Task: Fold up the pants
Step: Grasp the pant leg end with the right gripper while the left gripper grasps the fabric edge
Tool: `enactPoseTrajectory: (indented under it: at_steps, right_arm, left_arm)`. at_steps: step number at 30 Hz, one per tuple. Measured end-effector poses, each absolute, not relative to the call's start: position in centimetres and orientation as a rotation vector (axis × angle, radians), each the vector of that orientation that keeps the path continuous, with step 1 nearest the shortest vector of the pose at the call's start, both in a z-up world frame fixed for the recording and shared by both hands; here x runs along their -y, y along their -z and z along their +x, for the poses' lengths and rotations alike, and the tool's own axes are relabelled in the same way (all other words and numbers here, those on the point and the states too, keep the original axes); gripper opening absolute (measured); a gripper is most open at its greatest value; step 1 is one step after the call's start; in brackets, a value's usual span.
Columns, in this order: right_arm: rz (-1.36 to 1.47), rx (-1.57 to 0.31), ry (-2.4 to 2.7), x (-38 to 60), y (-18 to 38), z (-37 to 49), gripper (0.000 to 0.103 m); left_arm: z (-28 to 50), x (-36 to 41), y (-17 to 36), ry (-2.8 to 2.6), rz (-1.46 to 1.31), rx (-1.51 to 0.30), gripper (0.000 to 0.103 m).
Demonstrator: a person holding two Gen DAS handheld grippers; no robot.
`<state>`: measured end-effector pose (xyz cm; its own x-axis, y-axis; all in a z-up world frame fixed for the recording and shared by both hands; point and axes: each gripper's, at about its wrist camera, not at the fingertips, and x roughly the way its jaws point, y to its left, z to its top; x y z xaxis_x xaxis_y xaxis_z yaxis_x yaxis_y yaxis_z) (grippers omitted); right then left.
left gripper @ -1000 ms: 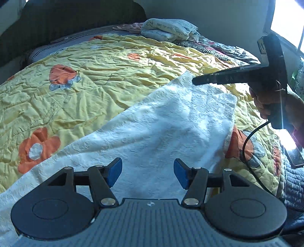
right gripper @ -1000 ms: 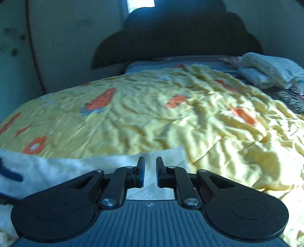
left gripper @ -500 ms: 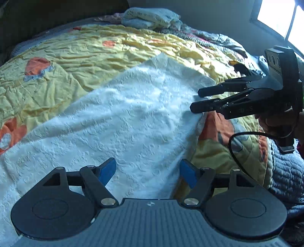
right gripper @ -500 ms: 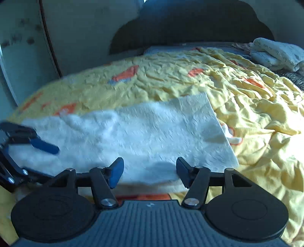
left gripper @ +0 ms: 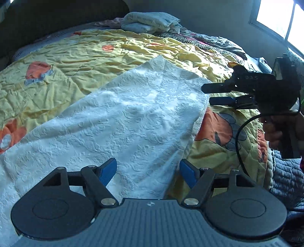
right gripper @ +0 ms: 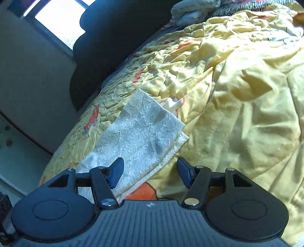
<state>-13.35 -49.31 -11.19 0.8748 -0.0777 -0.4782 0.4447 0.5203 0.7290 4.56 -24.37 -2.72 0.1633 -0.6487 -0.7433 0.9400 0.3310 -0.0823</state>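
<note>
The white embossed pants (left gripper: 121,121) lie flat on the yellow flowered quilt (left gripper: 79,57), running from lower left to a far end at the upper right. My left gripper (left gripper: 148,172) is open and empty, just above the near part of the pants. My right gripper (left gripper: 206,95) shows in the left wrist view, open, beside the far right edge of the pants. In the right wrist view the right gripper (right gripper: 150,175) is open and tilted, over the near edge of the pants (right gripper: 140,133).
Folded bedding (left gripper: 150,21) and a striped cloth (left gripper: 191,39) lie at the far end of the bed. A dark headboard (right gripper: 106,43) stands behind. A grey quilted cover (left gripper: 285,180) hangs at the right edge. Windows (left gripper: 281,17) are bright.
My right gripper has opened and let go of the pants' end, then pulled back to the right edge and tilted. The pants now lie flat. My left gripper stayed open.
</note>
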Motion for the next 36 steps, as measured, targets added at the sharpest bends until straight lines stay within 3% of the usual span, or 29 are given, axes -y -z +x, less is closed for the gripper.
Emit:
enactPoseTrajectory:
  at_steps: [8,10,11,12,15,18,21,25,30,33,34,36]
  right_arm:
    - [1.029,-0.279,0.421,50.6,12.4,-11.8,0.057]
    - [1.012,-0.297,0.456,50.7,12.3,-11.2,0.047]
    - [1.008,-0.310,0.474,50.8,12.3,-10.8,0.033]
    - [1.009,-0.310,0.478,50.8,12.3,-10.7,0.028]
    - [0.953,-0.295,0.474,50.3,11.4,-10.6,0.023]
    - [0.641,-0.331,0.485,47.2,7.8,-9.1,0.021]
    - [0.275,-0.363,0.437,42.2,4.4,-7.1,0.020]
    - [-0.113,-0.383,0.337,35.1,2.9,-5.4,0.020]
    - [-0.433,-0.390,0.151,27.3,4.2,-5.4,0.020]
    - [-0.516,-0.381,0.056,24.9,5.1,-6.0,0.020]
    - [-0.531,-0.376,0.044,24.5,5.3,-6.2,0.020]
    - [-0.567,-0.387,0.044,24.2,5.8,-6.1,0.021]
  left_arm:
    - [9.2,24.4,1.5,0.956,0.232,-0.853,0.079]
    - [10.6,24.2,1.9,0.920,0.171,-0.923,0.079]
    - [11.1,24.1,2.1,0.915,0.139,-0.955,0.079]
    - [11.7,23.9,2.4,0.914,0.110,-0.988,0.079]
    - [12.5,23.5,2.5,0.918,0.053,-1.014,0.079]
    - [13.5,23.2,2.5,0.960,-0.068,-1.050,0.079]
    - [15.3,23.0,3.2,1.056,-0.376,-1.163,0.081]
    - [17.0,23.1,5.5,1.139,-0.861,-1.280,0.097]
    - [17.7,24.4,6.0,1.107,-0.846,-1.281,0.099]
    - [18.1,24.0,6.2,1.097,-0.830,-1.267,0.093]
    - [18.5,23.4,6.3,1.079,-0.813,-1.256,0.086]
    - [18.9,23.2,6.5,1.041,-0.759,-1.250,0.062]
